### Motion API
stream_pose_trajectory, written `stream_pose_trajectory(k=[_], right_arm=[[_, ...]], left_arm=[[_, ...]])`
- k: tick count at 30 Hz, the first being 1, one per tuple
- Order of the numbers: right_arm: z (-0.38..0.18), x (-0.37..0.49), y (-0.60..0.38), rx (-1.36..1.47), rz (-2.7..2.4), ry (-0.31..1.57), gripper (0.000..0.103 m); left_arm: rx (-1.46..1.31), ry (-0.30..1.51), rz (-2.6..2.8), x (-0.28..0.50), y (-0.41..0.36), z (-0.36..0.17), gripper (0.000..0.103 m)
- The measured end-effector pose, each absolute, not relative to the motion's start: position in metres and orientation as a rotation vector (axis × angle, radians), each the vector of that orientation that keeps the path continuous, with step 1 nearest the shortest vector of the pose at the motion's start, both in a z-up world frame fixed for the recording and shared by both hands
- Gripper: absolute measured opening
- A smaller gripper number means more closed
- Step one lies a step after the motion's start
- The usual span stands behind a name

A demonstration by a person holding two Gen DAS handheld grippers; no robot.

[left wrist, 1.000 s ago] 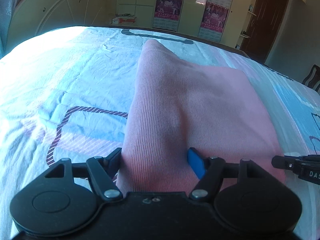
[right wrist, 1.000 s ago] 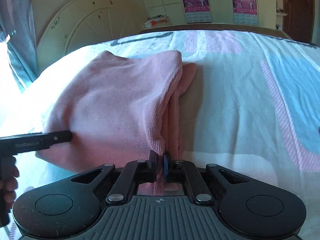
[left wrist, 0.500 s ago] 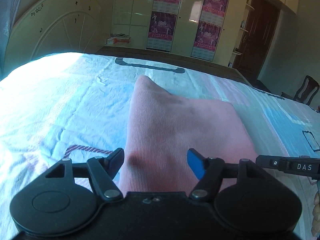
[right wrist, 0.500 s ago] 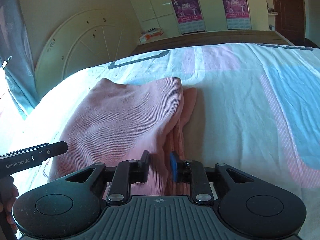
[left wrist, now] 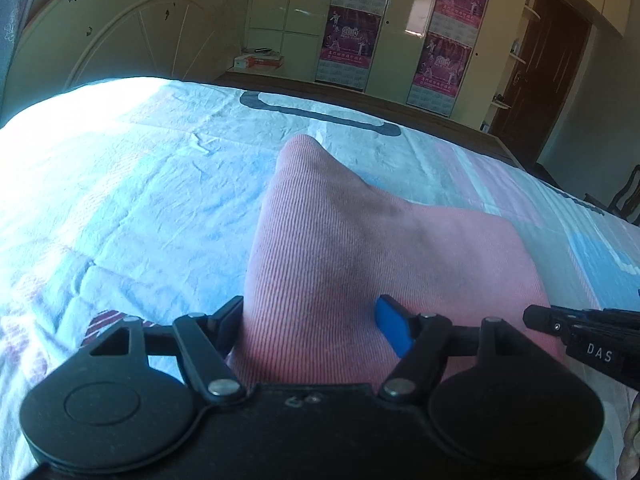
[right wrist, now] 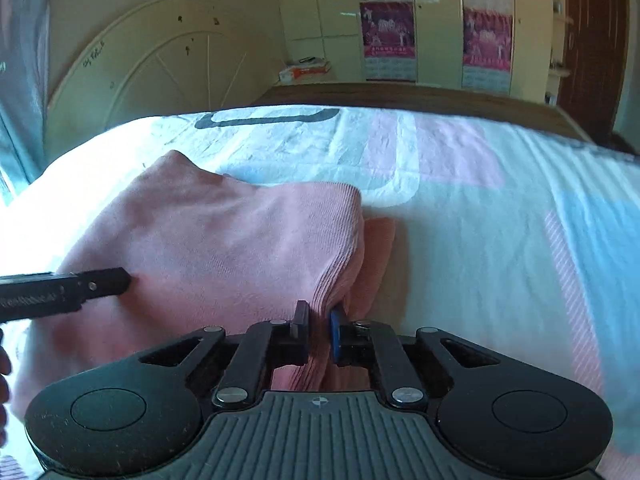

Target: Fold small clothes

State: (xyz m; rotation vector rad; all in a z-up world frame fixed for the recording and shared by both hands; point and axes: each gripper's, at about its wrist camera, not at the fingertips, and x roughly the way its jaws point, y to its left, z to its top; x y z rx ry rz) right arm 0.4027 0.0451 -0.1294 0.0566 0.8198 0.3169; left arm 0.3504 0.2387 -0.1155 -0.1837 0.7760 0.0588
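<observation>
Hand-held gripper on my right is nearly shut, pinching the pink garment's folded edge; my left hand-held gripper gapes wide, holding nothing. The garment lies mid-bed. I'd keep the layers aligned and press flat. Half a second ago my right fingers were parted; now they've closed on the cloth.

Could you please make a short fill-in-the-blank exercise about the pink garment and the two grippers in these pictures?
1. The folded garment lying on the bed sheet is ____ in colour.
2. The right gripper has its fingers closed on the garment's ____.
3. The left gripper has its fingers spread ____ over the garment.
4. One finger of the left gripper carries a ____ pad.

Missing words: pink; edge; open; blue
</observation>
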Motion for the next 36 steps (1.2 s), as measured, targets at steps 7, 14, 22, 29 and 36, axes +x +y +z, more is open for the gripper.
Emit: stream_pose_trajectory(k=[7,14,22,29,36], right_arm=[[-0.14,0.412,0.037,0.077,0.294,0.856,0.011],[-0.1,0.381,0.017,0.242,0.314,0.804,0.023],[-0.098,0.313,0.049,0.172,0.434,0.835,0.026],[-0.122,0.302,0.04,0.17,0.347,0.908,0.026],[-0.078,0.253,0.029,0.241,0.389,0.807,0.061]], left_arm=[[-0.19,0.783,0.096,0.355,0.237,-0.118,0.08],[-0.14,0.792,0.1,0.328,0.232,-0.098,0.089],[-0.144,0.868,0.107,0.293,0.226,-0.088,0.102],[-0.076,0.939,0.153,0.266,0.22,-0.078,0.102],[-0.021,0.891,0.131,0.23,0.208,-0.047,0.102]])
